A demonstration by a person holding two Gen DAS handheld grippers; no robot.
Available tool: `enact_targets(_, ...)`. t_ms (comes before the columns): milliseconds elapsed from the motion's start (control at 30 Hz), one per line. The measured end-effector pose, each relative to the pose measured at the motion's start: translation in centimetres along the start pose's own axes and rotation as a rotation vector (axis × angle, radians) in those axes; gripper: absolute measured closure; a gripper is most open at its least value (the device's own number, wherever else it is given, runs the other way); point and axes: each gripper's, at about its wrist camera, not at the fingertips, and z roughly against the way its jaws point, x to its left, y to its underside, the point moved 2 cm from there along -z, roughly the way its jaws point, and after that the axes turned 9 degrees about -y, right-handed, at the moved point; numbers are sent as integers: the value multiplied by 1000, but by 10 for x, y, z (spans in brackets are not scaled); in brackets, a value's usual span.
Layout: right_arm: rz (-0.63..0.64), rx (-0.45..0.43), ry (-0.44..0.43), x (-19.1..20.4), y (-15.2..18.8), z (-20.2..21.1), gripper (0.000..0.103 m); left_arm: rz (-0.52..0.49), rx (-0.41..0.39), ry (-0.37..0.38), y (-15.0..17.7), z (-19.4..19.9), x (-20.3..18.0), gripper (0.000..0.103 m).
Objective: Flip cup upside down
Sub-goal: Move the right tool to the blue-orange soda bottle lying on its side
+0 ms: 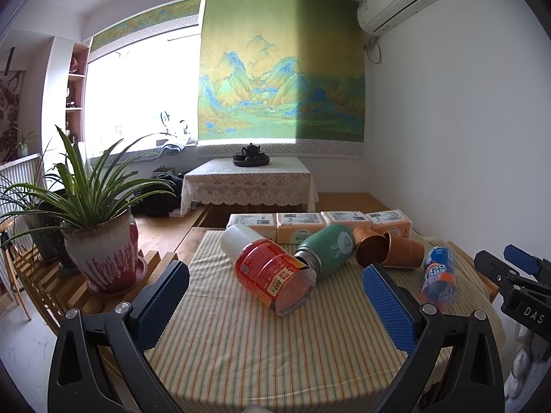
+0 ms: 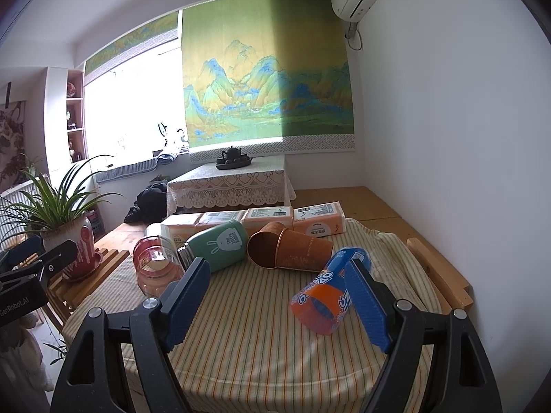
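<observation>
Several cups lie on their sides on the striped tablecloth (image 1: 241,344). A red-labelled clear jar (image 1: 272,275) with a white lid lies in the middle, also in the right wrist view (image 2: 155,268). A green flask (image 1: 327,249) (image 2: 217,246) lies behind it. Two orange cups (image 1: 389,251) (image 2: 289,249) lie nested together. A blue and orange cup (image 1: 439,278) (image 2: 327,296) lies at the right, its mouth towards the camera. My left gripper (image 1: 275,306) is open and empty in front of the jar. My right gripper (image 2: 275,296) is open and empty, its right pad beside the blue and orange cup.
Several orange tissue packs (image 1: 320,223) line the table's far edge. A potted plant (image 1: 100,241) stands on a wooden rack at the left. A lace-covered low table (image 1: 248,179) with a tea set stands further back. A white wall is at the right.
</observation>
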Motion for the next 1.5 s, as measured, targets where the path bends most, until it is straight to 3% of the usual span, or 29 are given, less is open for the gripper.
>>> enact_targets(533,-58,46,1,-32,4,-11,22,-218,152,158,-24,-60,-30,1)
enact_targets(800,-127,108,24,-80,-1,-20,22,-297,160,208,-37,-79,-68,1)
enact_targets(933,-136,122,50,-102,-6,-25,22,-303,204,260,-37,-91,-88,1)
enact_targets(1300,-182,100,106,-139,-11,-13,22,-365,341,462,-14,-116,-197,1)
enact_targets(1500,-212,70,158,-163,-8,10,22,-391,540,561,-14,-156,-269,1)
